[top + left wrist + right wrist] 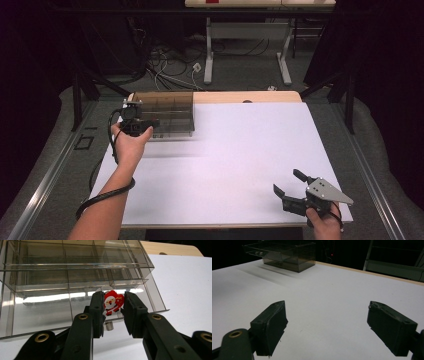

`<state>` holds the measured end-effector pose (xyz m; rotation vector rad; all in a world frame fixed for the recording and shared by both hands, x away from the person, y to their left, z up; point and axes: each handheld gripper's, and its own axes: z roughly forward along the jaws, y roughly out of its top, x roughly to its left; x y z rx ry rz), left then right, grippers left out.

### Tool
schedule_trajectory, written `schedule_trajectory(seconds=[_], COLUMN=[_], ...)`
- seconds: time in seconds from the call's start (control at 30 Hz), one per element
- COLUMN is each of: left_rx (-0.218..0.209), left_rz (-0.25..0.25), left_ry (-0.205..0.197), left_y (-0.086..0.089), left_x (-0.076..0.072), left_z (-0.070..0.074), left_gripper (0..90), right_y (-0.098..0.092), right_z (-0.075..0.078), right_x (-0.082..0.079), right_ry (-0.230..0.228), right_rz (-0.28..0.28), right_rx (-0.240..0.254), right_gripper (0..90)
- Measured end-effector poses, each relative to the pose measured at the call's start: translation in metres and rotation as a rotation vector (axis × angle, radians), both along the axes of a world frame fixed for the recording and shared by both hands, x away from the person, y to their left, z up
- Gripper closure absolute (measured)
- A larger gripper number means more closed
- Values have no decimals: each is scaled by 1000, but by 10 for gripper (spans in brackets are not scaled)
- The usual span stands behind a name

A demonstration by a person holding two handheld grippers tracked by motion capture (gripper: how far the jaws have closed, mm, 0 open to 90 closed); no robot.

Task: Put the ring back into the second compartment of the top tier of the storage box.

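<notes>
Pinching a small Santa figure, the left gripper holds it against the front of the smoky clear drawer box; the high view shows that gripper at the box but hides the Santa. The right gripper gapes empty over the white table, well apart.

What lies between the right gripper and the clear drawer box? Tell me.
Only bare white table separates the right gripper from the clear drawer box, as the right gripper view shows.
</notes>
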<state>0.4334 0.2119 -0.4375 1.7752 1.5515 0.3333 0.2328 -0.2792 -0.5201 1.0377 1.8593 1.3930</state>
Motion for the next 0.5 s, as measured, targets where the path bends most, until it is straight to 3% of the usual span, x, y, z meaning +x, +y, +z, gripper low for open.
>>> schedule_trajectory(seconds=[0.5], left_rx=[24], left_rz=[34], left_ry=[51], left_y=[-3], left_x=[15], left_z=[-9], left_gripper=[699], right_y=[0], right_z=[0], right_x=[0], right_ry=[2], right_rz=[2], right_rx=[0], right_gripper=[149])
